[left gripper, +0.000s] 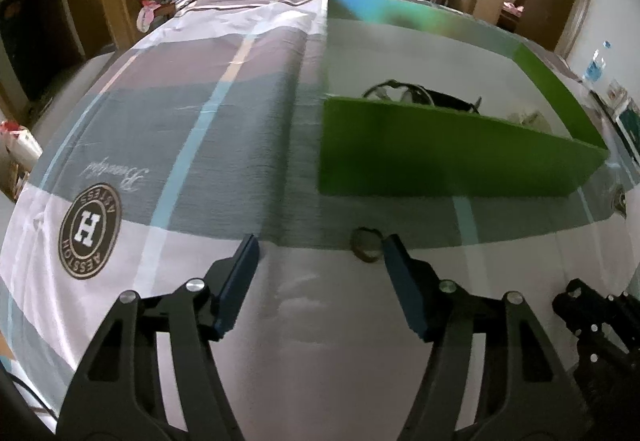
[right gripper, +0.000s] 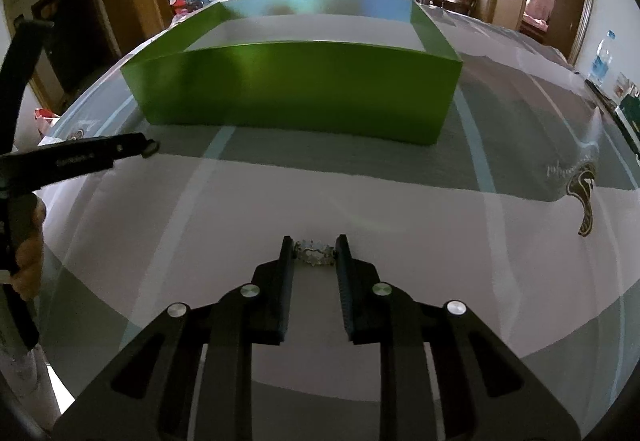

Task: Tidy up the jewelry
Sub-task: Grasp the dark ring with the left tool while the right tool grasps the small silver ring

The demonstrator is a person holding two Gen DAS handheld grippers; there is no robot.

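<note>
With the right tool [right gripper: 312, 247] closed in on a small silver sparkly bracelet [right gripper: 315, 252] lying on the white band of the striped tablecloth [right gripper: 400, 201], this reads as the pick step of the sort: both pads appear to touch the piece's ends, but it looks to be resting on the cloth, not lifted. The left tool [left gripper: 320, 245] is wide apart and holds nothing; a small dull metal ring-shaped piece [left gripper: 365, 244] sits just inside its right finger [left gripper: 400, 273], touching or nearly so, can't tell which. The open green cardboard box [right gripper: 296, 93] stands well beyond both, on the grey band of the table; left wrist view shows dark looped jewelry [left gripper: 420, 95] already inside, behind the near wall. My guess at the next move: firm the pinch, lift straight up, carry forward, clear the near wall's top edge before lowering and releasing. Main risk is the thin, slippery piece sliding out of a partial pinch, or the cloth bunching under the pads. Room is good: bare cloth between tool and box, nothing in the path. The left tool's body hangs off to the left in the right wrist view, apart from the travel line. Box walls are tall relative to the bracelet, so the lift needs real height.
</note>
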